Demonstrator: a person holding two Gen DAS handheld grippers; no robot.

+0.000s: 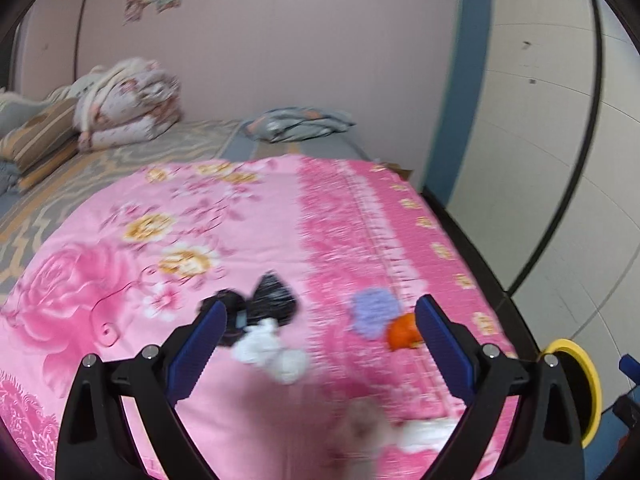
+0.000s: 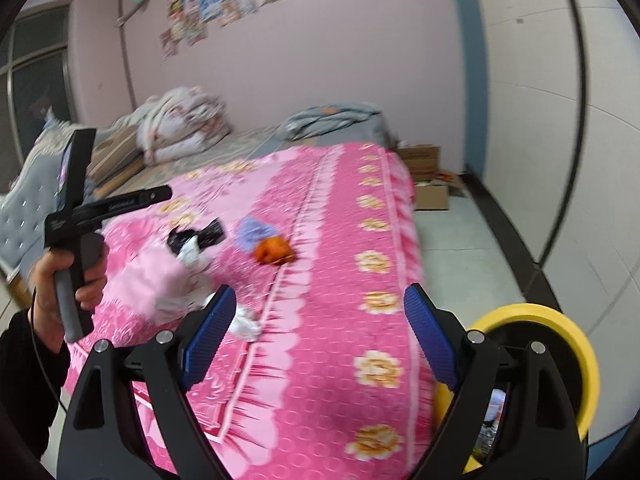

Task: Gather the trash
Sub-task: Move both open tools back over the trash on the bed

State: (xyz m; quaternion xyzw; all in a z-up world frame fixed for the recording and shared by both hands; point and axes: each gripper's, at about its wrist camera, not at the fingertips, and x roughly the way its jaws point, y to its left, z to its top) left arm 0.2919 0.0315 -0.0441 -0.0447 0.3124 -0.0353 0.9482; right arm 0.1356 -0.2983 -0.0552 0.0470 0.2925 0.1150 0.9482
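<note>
Both grippers hang over the near end of the pink sheet (image 2: 320,360) with fingers spread wide and nothing between them. The right gripper (image 2: 318,334) points down the bed's right side, its blue pads well apart over bare sheet, and the yellow bin (image 2: 560,332) sits just off the bed edge beside it. The left gripper (image 1: 320,344) is just as open; the person's left hand (image 2: 64,292) grips its handle at the left of the right view.

The trash lies in a loose scatter on the sheet. Nearest is a white wad (image 2: 246,322), just past the right gripper's left finger. In the left view there is blurred white paper (image 1: 424,432) at the bottom, near the right finger. Farther out lie a white tissue (image 1: 266,350) touching a black wrapper (image 1: 272,300), then a purple ball (image 1: 374,312) with an orange scrap (image 1: 402,334) touching it. Folded quilts (image 1: 128,104) sit at the far end, no part of the job.

The step in hand looks like the reach for a first piece. To do it well, I would take the nearest wad first, since it is closest to the bin. Keep the fingers wide until they straddle it, drop low so the pads meet the sheet lightly, then close slowly. The risk is pinching the sheet along with the paper, so lift a little and check before swinging to the bin. Both views are smeared, so slowing down before closing would help
</note>
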